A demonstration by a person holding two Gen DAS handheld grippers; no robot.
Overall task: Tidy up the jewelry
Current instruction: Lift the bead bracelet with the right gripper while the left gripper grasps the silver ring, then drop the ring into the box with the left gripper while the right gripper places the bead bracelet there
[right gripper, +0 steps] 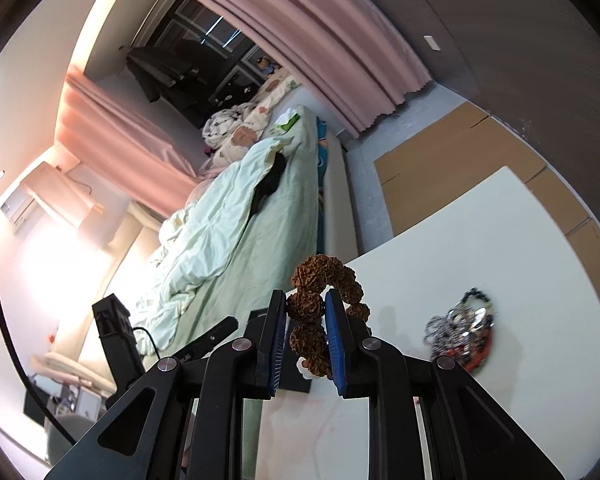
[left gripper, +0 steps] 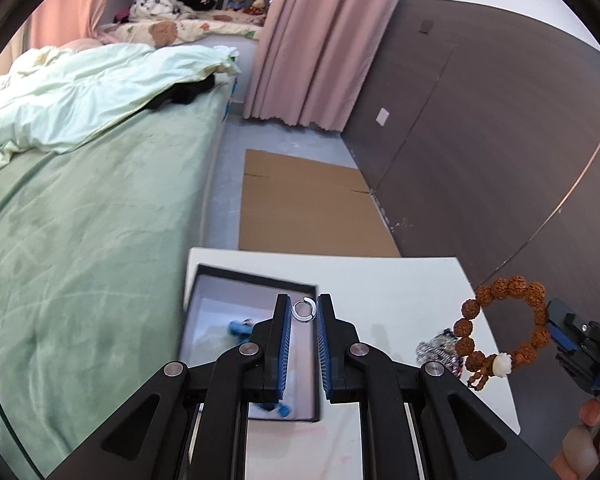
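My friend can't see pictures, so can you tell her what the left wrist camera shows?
The left gripper pinches a small silver ring above an open black box on a white table. At the right, the right gripper holds up a brown bead bracelet over a jewelry pile. A green bed lies behind.

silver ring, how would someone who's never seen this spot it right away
Start at the white table beside the green bed. Above its open dark-rimmed box, the left tool pinches the silver ring. It is a small plain metal loop, unlike the chunky brown bead bracelet in the right tool.
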